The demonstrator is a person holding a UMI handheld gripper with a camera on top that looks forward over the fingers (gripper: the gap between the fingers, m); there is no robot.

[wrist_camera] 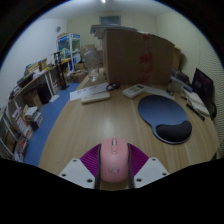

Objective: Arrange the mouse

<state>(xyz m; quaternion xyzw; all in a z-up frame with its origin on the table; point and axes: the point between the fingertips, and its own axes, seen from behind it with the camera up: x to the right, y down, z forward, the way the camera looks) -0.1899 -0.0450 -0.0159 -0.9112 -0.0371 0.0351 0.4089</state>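
Note:
A pink mouse [114, 162] sits between my gripper's [113, 172] two fingers, its nose pointing forward over the round wooden table [100, 125]. The magenta pads [92, 160] touch it on both sides, so the gripper is shut on the mouse. A dark blue mouse pad [166, 113] lies on the table ahead and to the right of the fingers, with nothing on it.
A white keyboard [97, 96] lies at the table's far left edge. Dark desk items [202, 96] stand at the far right. Large cardboard boxes [138, 55] rise behind the table. Shelves and clutter [30, 90] line the left side on a blue floor.

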